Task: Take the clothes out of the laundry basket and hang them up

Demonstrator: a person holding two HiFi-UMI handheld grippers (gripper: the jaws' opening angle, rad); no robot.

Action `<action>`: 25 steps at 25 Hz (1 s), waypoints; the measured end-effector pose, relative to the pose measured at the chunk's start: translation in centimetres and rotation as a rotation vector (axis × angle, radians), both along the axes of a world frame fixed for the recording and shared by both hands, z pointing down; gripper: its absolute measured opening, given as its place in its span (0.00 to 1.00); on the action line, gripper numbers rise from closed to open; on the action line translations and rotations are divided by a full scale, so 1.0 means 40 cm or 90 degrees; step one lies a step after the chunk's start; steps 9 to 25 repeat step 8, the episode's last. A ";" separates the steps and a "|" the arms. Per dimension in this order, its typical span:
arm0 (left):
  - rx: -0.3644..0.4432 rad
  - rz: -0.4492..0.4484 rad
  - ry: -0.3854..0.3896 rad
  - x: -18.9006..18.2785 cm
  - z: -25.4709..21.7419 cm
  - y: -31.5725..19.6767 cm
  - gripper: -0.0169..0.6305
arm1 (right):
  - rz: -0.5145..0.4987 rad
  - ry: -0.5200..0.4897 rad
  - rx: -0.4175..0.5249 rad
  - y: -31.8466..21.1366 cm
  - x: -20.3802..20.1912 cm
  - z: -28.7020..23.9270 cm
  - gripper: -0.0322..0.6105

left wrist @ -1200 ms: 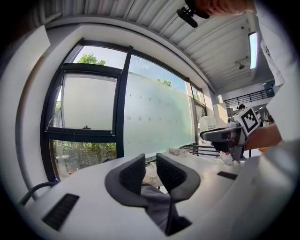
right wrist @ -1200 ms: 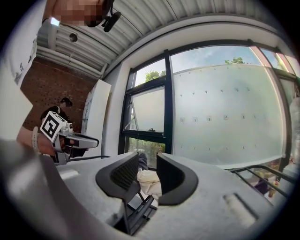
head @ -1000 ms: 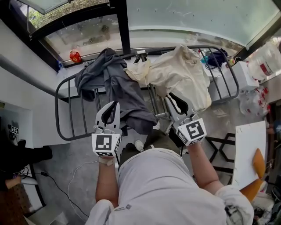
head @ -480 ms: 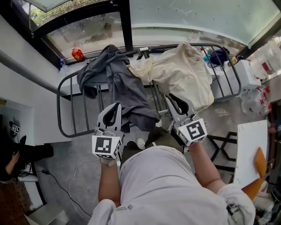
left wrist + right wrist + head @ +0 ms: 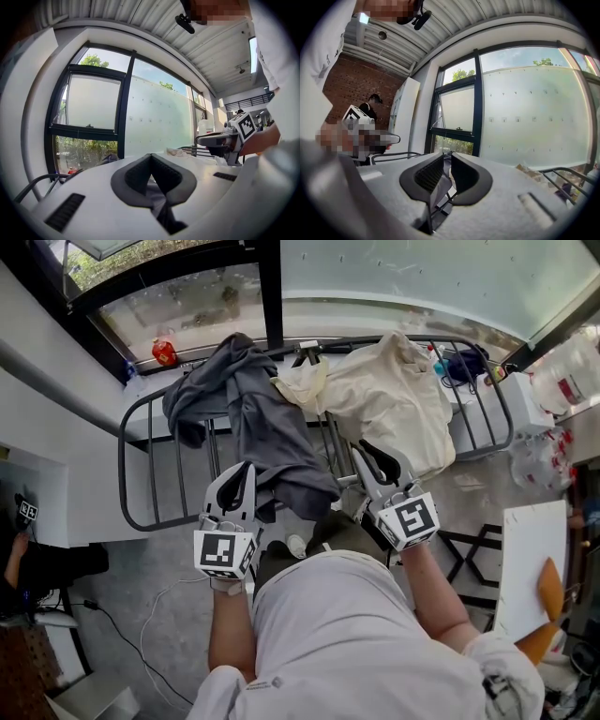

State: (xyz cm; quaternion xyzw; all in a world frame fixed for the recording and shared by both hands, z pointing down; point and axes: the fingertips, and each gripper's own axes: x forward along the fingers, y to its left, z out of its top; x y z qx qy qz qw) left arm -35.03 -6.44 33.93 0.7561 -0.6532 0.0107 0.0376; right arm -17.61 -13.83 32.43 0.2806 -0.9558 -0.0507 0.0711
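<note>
Closest in, both grippers are level in front of the person's waist. The left gripper (image 5: 239, 479) is clamped all the way down, with a bit of grey cloth showing in the gap just behind the pads. The right gripper (image 5: 375, 457) is only a crack apart and has a thin fold of the same grey cloth nipped between its pads. So my read is that both are holding the near hem of the dark grey garment (image 5: 267, 432).

That garment is already draped over the folding drying rack (image 5: 120, 465), bunched up at the far end. A cream garment (image 5: 394, 399) lies on the rack just beside it, and past that is the window (image 5: 187, 306).

This looks like the spreading-out step for piece number 2. The next move probably calls for pulling the 2 hem corners apart so it hangs flat, then letting go. The laundry basket isn't in view anywhere.
</note>
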 end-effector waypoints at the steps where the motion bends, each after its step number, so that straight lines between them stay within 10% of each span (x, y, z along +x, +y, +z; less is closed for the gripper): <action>1: -0.003 0.004 0.008 0.001 0.003 0.001 0.03 | 0.005 0.001 -0.004 -0.001 0.001 0.004 0.14; 25: -0.003 0.021 0.009 -0.006 0.013 -0.002 0.03 | -0.003 0.011 -0.004 -0.008 -0.027 0.012 0.14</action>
